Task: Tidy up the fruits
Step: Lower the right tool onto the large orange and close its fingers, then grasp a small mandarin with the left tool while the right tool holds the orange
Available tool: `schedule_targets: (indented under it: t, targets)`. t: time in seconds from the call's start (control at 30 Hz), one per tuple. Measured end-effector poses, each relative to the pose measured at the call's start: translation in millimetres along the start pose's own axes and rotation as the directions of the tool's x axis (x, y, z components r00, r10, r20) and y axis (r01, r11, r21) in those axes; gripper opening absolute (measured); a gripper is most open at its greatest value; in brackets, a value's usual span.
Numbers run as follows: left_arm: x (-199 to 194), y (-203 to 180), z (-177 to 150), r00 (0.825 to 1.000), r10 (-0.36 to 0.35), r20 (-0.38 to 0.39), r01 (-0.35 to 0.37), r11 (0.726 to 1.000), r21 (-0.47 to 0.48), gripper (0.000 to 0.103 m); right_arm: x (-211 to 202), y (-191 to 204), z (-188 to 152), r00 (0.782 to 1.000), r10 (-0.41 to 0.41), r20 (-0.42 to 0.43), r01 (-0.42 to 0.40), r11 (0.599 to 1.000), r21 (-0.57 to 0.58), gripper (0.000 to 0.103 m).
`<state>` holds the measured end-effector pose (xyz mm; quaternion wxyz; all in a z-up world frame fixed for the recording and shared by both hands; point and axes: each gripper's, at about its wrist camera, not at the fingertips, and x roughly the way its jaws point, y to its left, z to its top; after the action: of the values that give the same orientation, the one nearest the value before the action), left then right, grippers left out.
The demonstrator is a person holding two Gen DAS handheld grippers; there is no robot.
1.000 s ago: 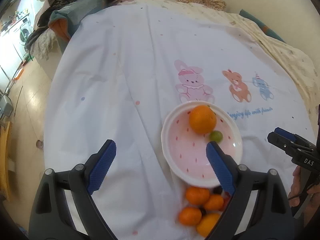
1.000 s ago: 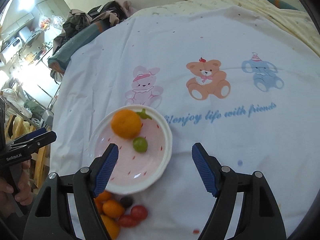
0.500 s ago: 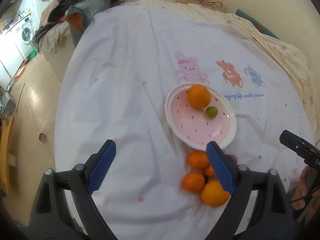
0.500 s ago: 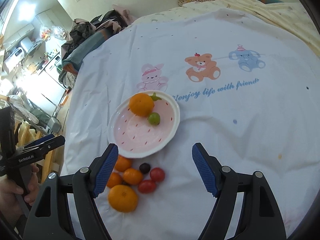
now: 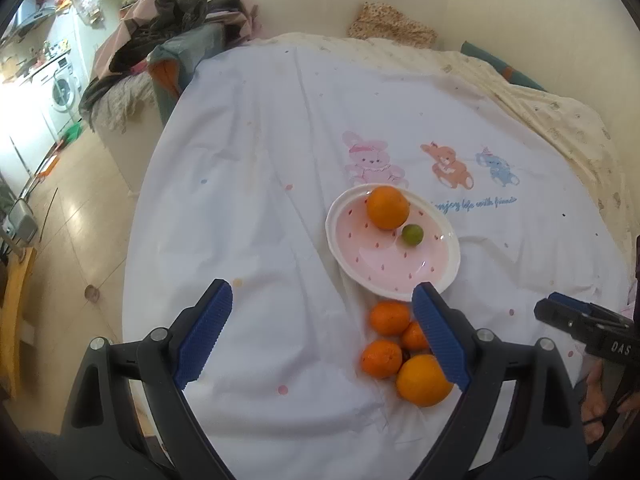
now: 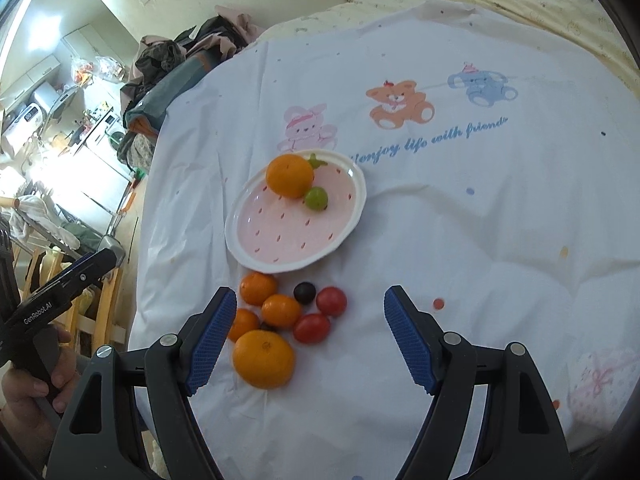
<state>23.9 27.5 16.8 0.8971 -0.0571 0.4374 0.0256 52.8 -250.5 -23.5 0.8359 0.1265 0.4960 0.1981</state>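
A pink strawberry-shaped plate (image 5: 400, 264) (image 6: 280, 240) lies on the white cloth and holds a large orange (image 5: 388, 207) (image 6: 289, 175) and a green grape (image 5: 412, 235) (image 6: 316, 198). In front of the plate lies a loose pile: a big orange (image 6: 264, 359) (image 5: 423, 380), three small mandarins (image 6: 280, 310) (image 5: 389, 317), two red tomatoes (image 6: 331, 301) and a dark grape (image 6: 304, 292). My left gripper (image 5: 320, 336) is open and empty, just left of the pile. My right gripper (image 6: 310, 332) is open and empty, above the pile.
The white cartoon-print cloth (image 6: 460, 208) covers a bed. Piled clothes (image 5: 176, 20) lie at the far left corner. The floor (image 5: 60, 220) drops off to the left. A patterned cushion (image 5: 392, 28) sits at the far edge by the wall.
Both grippers have pulled back and up from the plate. The fruit pile in front of the plate has come fully into view. Both stay open.
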Motion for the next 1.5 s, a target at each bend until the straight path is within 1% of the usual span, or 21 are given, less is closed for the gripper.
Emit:
schedule_targets:
  t: [0.1,0.2,0.3,0.4,0.47,0.53,0.63,0.67,0.8,0.87,0.93,0.97,1.0,1.13,1.2,1.27,1.33,1.4,1.5]
  targets:
    - [10,4,-3,0.999,0.014,-0.036,-0.015,1.000,-0.026,0.090,13,4,-7,0.999,0.016,-0.050,-0.015,1.000,0.005,0.079]
    - [17,12,-4,0.998,0.020,-0.060,-0.024,0.997,-0.073,0.090,31,4,-12,0.990,0.054,-0.128,-0.050,0.998,0.034,0.079]
    - [19,18,-3,0.998,0.025,-0.064,-0.032,0.994,-0.102,0.090,41,6,-16,0.984,0.057,-0.170,-0.051,0.998,0.040,0.079]
    - [20,23,-2,0.998,0.015,-0.064,-0.024,0.990,-0.137,0.090,52,7,-19,0.975,0.071,-0.212,-0.062,0.997,0.047,0.079]
    - [21,26,-1,0.998,0.012,-0.067,-0.022,0.988,-0.155,0.090,66,10,-24,0.959,0.101,-0.265,-0.089,0.994,0.057,0.079]
    - [24,30,1,0.997,0.008,-0.078,-0.021,0.984,-0.176,0.090,78,16,-28,0.948,0.095,-0.304,-0.084,0.995,0.049,0.079]
    - [30,34,3,0.994,-0.011,-0.105,-0.012,0.978,-0.209,0.090,101,25,-39,0.920,0.111,-0.376,-0.096,0.994,0.058,0.079]
    - [31,35,3,0.993,-0.020,-0.114,-0.006,0.975,-0.221,0.090,110,28,-43,0.911,0.100,-0.401,-0.081,0.995,0.064,0.079]
    - [35,38,2,0.989,-0.058,-0.136,0.023,0.969,-0.246,0.090,133,33,-51,0.897,0.076,-0.436,-0.050,0.996,0.069,0.079]
    - [35,38,2,0.989,-0.058,-0.138,0.023,0.969,-0.247,0.090,137,35,-50,0.902,0.067,-0.426,-0.049,0.997,0.053,0.079]
    - [35,38,1,0.989,-0.054,-0.137,0.019,0.970,-0.243,0.090,138,35,-48,0.903,0.064,-0.425,-0.048,0.998,0.050,0.076]
    - [35,37,1,0.989,-0.047,-0.140,0.013,0.971,-0.238,0.090,139,35,-49,0.902,0.060,-0.428,-0.046,0.998,0.044,0.066]
    - [36,37,1,0.989,-0.043,-0.143,0.008,0.972,-0.234,0.090,139,36,-50,0.897,0.062,-0.437,-0.052,0.998,0.036,0.064]
    - [43,35,-2,0.983,-0.047,-0.178,0.006,0.974,-0.225,0.090,128,41,-48,0.886,0.034,-0.463,-0.056,0.998,-0.033,0.063]
    - [44,32,-4,0.982,-0.029,-0.189,-0.009,0.979,-0.201,0.090,114,39,-43,0.892,0.018,-0.452,-0.052,0.997,-0.061,0.063]
    - [46,29,-6,0.980,-0.024,-0.198,-0.014,0.983,-0.186,0.090,95,34,-35,0.905,0.019,-0.425,-0.055,0.996,-0.073,0.063]
    - [49,24,-8,0.978,-0.014,-0.208,-0.021,0.986,-0.165,0.090,77,26,-27,0.917,0.026,-0.397,-0.057,0.996,-0.066,0.063]
    - [51,19,-11,0.976,-0.005,-0.217,-0.027,0.990,-0.142,0.090,56,14,-18,0.935,0.037,-0.352,-0.061,0.997,-0.057,0.063]
    - [56,10,-15,0.972,0.007,-0.234,-0.029,0.995,-0.092,0.090,33,-1,-9,0.954,0.056,-0.294,-0.066,0.997,-0.027,0.063]
